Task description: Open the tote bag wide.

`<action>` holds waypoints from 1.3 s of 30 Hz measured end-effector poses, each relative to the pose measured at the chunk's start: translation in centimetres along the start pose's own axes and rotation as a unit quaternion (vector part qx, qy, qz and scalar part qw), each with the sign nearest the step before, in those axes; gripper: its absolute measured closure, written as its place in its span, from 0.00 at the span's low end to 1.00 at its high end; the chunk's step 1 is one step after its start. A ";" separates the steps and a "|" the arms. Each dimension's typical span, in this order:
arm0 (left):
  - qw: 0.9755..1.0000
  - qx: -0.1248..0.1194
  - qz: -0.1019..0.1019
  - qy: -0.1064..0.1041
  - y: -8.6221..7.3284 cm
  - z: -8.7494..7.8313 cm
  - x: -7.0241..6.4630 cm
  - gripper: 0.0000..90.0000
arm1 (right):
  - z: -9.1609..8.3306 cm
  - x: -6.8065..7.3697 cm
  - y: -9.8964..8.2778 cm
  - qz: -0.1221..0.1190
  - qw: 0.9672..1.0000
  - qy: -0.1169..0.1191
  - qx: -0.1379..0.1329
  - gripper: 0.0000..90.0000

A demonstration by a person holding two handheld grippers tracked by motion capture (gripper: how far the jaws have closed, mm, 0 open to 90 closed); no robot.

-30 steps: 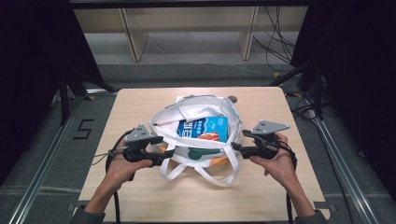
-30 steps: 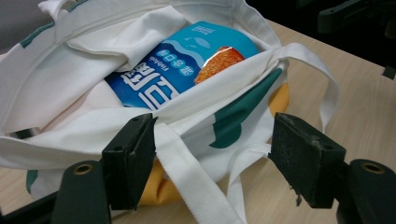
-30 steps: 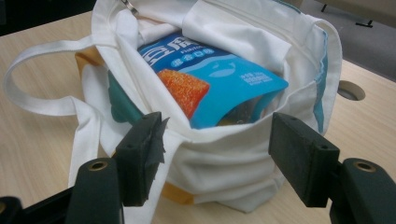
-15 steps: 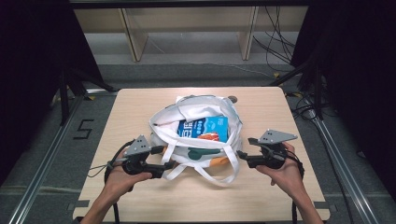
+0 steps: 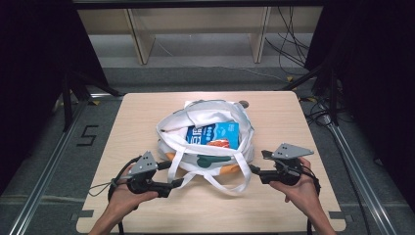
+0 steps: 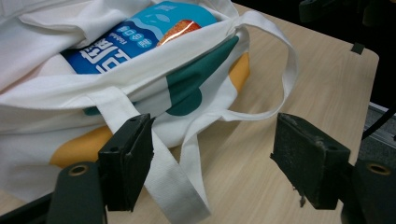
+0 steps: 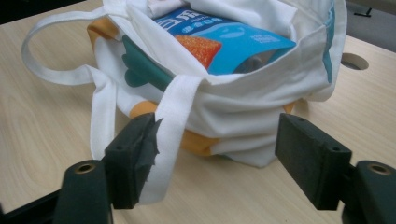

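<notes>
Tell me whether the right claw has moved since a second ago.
Yes. In the high view the right claw has drawn back from the tote bag toward the table's near edge, its jaws opening, empty.

A fixed camera looked down on my table (image 5: 147,112) from above; my two gripper cameras faced the white bag (image 6: 56,93) closely from opposite sides.

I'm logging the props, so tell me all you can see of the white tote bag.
The tote bag is soft white cloth printed with green and orange shapes. It lies slumped and open on the table, a blue packet inside. Its two strap handles trail toward the person, one lying between each claw's open jaws.
</notes>
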State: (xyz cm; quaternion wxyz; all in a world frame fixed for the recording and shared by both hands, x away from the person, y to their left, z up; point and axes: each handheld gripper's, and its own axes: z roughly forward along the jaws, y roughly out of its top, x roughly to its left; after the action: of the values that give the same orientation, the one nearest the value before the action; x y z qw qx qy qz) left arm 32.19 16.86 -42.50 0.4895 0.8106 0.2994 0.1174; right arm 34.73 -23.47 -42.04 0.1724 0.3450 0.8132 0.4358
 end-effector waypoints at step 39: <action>1.000 0.013 -0.012 0.006 -6.1 1.0 -1.9 0.25 | -0.6 1.9 -6.7 -0.008 0.999 0.021 0.039 0.33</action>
State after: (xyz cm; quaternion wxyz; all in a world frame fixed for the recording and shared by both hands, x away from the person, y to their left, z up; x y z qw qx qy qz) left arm 28.87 17.12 -48.09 0.4785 0.8124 0.3138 0.1121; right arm 30.33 -25.05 -47.27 0.1454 0.3357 0.8360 0.4090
